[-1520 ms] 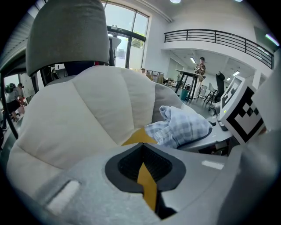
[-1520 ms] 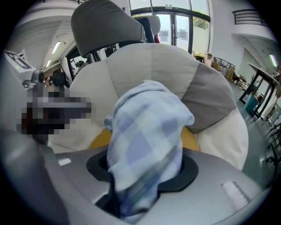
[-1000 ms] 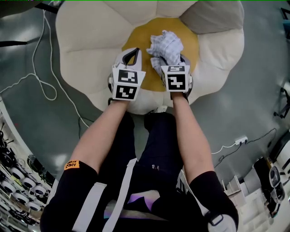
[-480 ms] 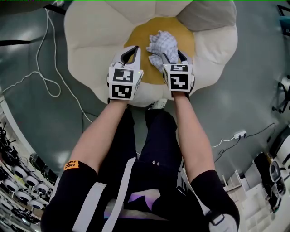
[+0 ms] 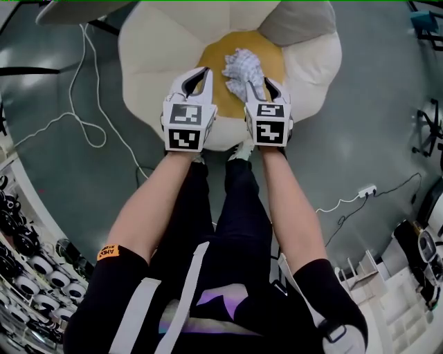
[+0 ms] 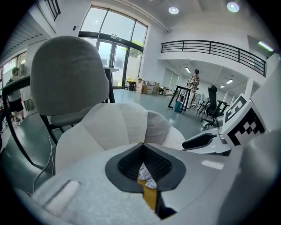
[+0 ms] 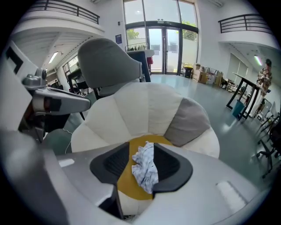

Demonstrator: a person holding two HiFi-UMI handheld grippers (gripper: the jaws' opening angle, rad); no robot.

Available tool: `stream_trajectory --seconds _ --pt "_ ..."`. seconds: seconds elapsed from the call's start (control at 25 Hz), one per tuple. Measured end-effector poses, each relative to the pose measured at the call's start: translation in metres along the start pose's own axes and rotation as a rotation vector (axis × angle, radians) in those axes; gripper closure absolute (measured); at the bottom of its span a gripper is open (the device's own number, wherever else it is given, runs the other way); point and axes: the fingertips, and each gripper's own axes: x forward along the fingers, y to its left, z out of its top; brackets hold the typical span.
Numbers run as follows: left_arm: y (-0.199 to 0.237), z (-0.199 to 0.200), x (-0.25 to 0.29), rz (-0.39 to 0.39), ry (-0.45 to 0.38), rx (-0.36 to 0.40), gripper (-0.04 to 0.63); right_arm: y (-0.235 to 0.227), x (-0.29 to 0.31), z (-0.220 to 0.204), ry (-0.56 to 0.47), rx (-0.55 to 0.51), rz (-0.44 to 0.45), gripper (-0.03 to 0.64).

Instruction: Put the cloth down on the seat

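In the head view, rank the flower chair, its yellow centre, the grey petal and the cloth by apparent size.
1. flower chair
2. yellow centre, partly covered
3. grey petal and cloth look close; the frame edge cuts the petal, so I won't rank them.

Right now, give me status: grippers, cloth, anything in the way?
Left gripper shut, empty. Right gripper open, jaws just been closing, nothing between them. Cloth crumpled on the yellow seat, lying free. Nothing in the way.
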Motion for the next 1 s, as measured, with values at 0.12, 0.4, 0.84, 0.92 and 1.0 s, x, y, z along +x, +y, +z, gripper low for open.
stream_trajectory --seconds 0.12,0.4,0.84,0.92,1.0 --pt "-0.007 0.016 -0.019 -0.005 -0.004 0.030 0.592 0.006 -0.030 0.016 -0.030 0.014 -0.014 0.471" --pt "-0.024 0.040 -0.058 -0.024 -0.020 0.045 0.592 0.016 -0.082 0.035 -0.077 0.054 -0.024 0.529" --pt "-0.044 0.076 -0.126 -0.054 -0.068 0.062 0.592 0.041 -0.165 0.062 -0.136 0.069 -0.051 0.615" --pt "-0.049 0.083 -0.139 -0.060 -0.074 0.064 0.592 0.046 -0.180 0.066 -0.147 0.075 -0.050 0.615" --pt "-0.054 0.089 -0.150 -0.067 -0.080 0.057 0.592 0.048 -0.193 0.068 -0.156 0.080 -0.056 0.615"
